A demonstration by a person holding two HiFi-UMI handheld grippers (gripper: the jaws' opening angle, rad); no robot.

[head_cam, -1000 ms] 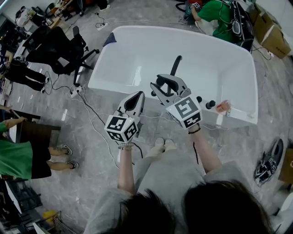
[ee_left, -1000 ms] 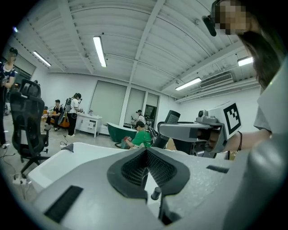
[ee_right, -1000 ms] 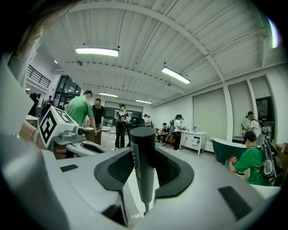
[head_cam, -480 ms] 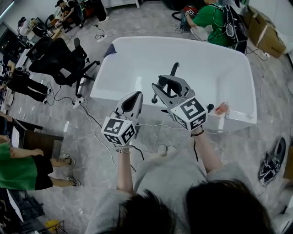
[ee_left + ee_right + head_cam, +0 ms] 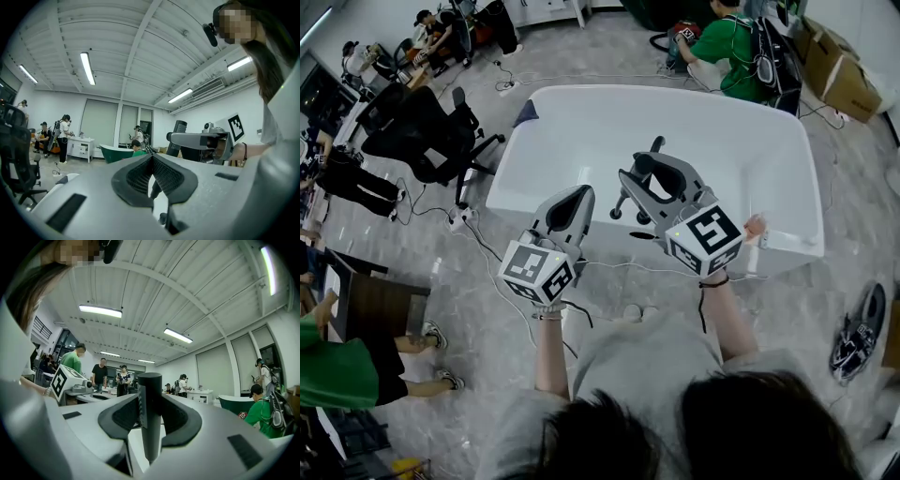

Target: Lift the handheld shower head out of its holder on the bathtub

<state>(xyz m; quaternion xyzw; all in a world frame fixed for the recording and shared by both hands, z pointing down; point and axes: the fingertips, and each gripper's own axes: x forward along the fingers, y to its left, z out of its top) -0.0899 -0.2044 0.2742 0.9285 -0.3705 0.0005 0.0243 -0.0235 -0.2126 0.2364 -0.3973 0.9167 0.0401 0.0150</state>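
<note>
A white bathtub (image 5: 787, 141) stands on the grey floor in front of me. Well above its near rim, my right gripper (image 5: 654, 167) is shut on the black handle of the shower head (image 5: 656, 145), whose top sticks out past the jaws. In the right gripper view the handle (image 5: 150, 427) stands upright between the two pads of the right gripper (image 5: 150, 401). To its left my left gripper (image 5: 579, 193) is held up, shut and holding nothing. The left gripper view has the pads of the left gripper (image 5: 152, 157) meeting at the tip, with the right gripper (image 5: 201, 140) and the shower head (image 5: 180, 129) beyond.
A small pink object (image 5: 755, 225) sits on the tub's near rim at right. A black office chair (image 5: 422, 131) and floor cables (image 5: 487, 253) lie left of the tub. A person in green (image 5: 731, 42) crouches behind it, by cardboard boxes (image 5: 848, 75). Shoes (image 5: 853, 337) lie at right.
Both grippers have risen toward the head camera, and the shower head has come up with the right one. The black knobs on the tub rim are now hidden behind the right gripper.
</note>
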